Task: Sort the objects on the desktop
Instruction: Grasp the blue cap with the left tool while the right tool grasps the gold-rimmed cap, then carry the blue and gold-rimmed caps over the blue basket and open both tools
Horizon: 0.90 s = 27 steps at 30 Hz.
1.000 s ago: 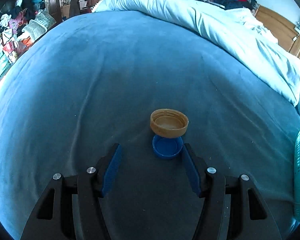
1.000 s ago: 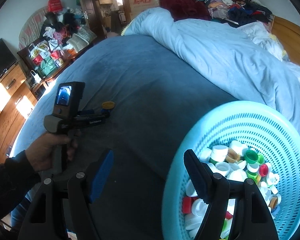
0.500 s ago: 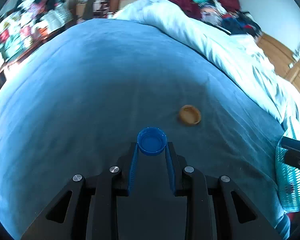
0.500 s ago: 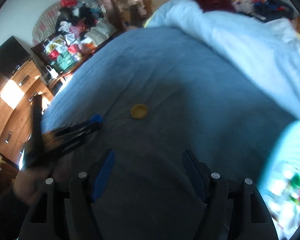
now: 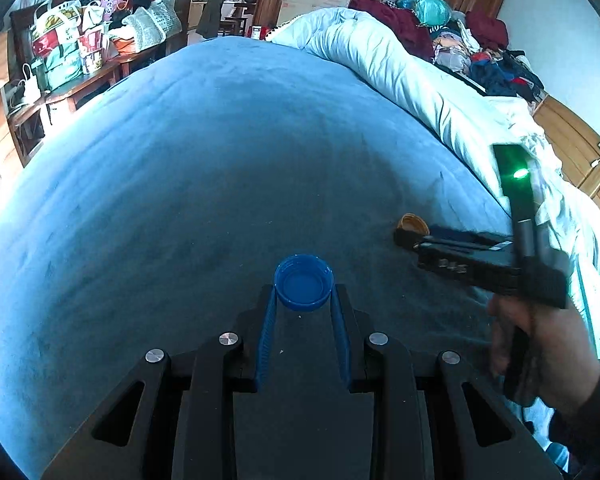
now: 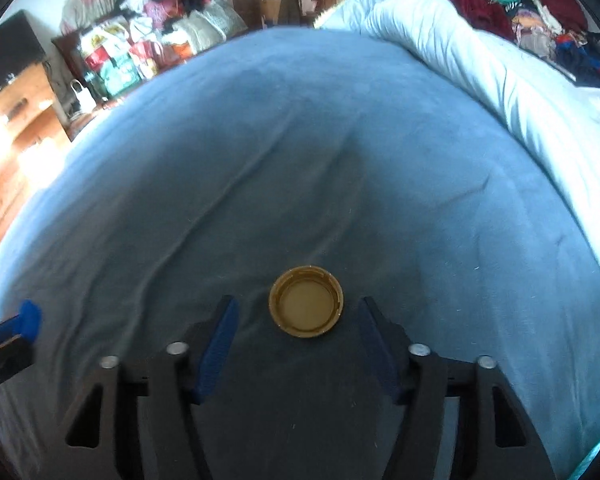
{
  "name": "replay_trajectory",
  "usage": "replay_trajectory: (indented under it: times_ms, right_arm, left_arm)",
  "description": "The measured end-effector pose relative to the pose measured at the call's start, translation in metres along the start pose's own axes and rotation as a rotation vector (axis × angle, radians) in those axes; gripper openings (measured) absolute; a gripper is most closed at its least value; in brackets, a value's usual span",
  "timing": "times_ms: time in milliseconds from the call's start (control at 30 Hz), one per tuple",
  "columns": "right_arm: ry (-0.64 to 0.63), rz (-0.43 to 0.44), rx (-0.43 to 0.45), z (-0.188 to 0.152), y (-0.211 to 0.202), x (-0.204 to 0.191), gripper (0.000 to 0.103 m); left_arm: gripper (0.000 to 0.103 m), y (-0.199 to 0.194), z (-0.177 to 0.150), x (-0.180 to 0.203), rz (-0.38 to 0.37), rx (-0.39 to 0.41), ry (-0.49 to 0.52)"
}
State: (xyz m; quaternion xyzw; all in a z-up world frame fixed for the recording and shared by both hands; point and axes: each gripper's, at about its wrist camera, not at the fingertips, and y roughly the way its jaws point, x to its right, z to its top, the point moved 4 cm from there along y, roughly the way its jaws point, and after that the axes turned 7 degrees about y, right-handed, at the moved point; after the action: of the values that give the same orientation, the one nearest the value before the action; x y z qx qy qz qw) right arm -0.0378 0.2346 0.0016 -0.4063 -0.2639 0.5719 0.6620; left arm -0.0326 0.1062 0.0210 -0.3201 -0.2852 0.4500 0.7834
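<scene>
Left gripper [image 5: 304, 298] tight on blue cap [image 5: 304, 287]; right gripper [image 6: 298, 310] closing around gold cap [image 6: 306, 306].

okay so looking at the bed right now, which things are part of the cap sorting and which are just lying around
Part of the job:
- blue cap, pinched in the left hand-held gripper
- gold cap, open side up on the bed cover, between the closing jaws of the right hand-held gripper, not yet gripped

Just lying about:
- pale quilt bunched along the bed
- clothes heap
- bags on the side furniture
</scene>
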Motion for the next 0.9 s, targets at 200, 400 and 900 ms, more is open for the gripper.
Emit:
replay_trajectory:
  times_ms: [200, 400, 900]
  right_arm:
    - [0.025, 0.015, 0.007, -0.004, -0.011, 0.005, 0.042]
    - [-0.014, 0.076, 0.047, -0.028, -0.073, -0.025, 0.042]
    - [-0.009, -0.003, 0.31, -0.069, -0.295, 0.01, 0.042]
  left_arm:
    - [0.023, -0.004, 0.0, -0.001, 0.019, 0.005, 0.009]
    - [0.023, -0.027, 0.003, -0.003, 0.077, 0.028, 0.01]
    - [0.023, -0.113, 0.029, 0.089, 0.009, 0.168, 0.16]
